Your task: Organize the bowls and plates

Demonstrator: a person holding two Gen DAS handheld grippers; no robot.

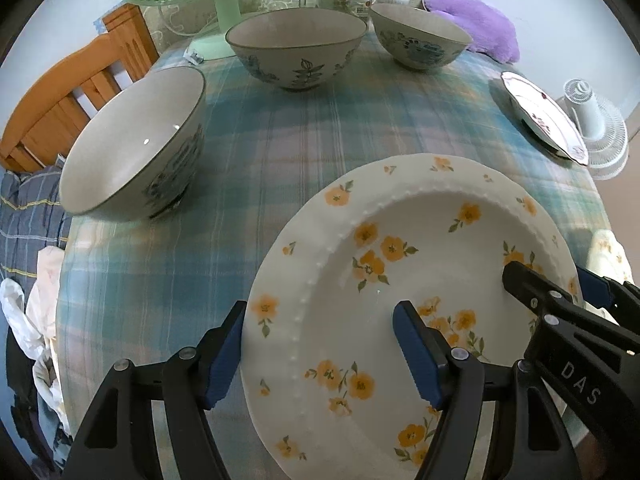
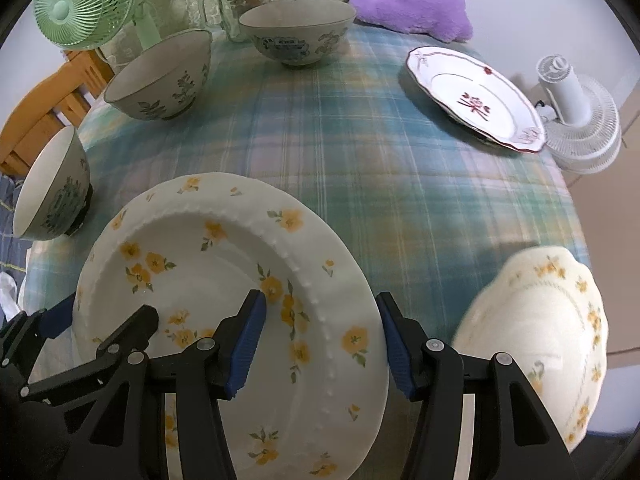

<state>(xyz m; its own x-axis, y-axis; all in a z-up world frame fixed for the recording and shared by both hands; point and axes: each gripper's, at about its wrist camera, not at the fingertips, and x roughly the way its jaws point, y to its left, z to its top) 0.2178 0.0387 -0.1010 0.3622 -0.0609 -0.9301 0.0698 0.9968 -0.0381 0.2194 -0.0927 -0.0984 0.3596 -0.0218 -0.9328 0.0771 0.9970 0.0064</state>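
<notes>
Both grippers low, jaws spread.
Left gripper (image 1: 320, 352) and right gripper (image 2: 320, 340) each have blue-padded fingers wide apart, one inboard, one outboard, angled toward each other.

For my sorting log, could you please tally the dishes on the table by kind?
Bowls: 3, the near-left bowl, middle bowl and far bowl.
Plates: 3, the yellow-flower plate straddled by both grippers, the red-trim plate and the scalloped yellow-flower plate.
Total: 6
</notes>
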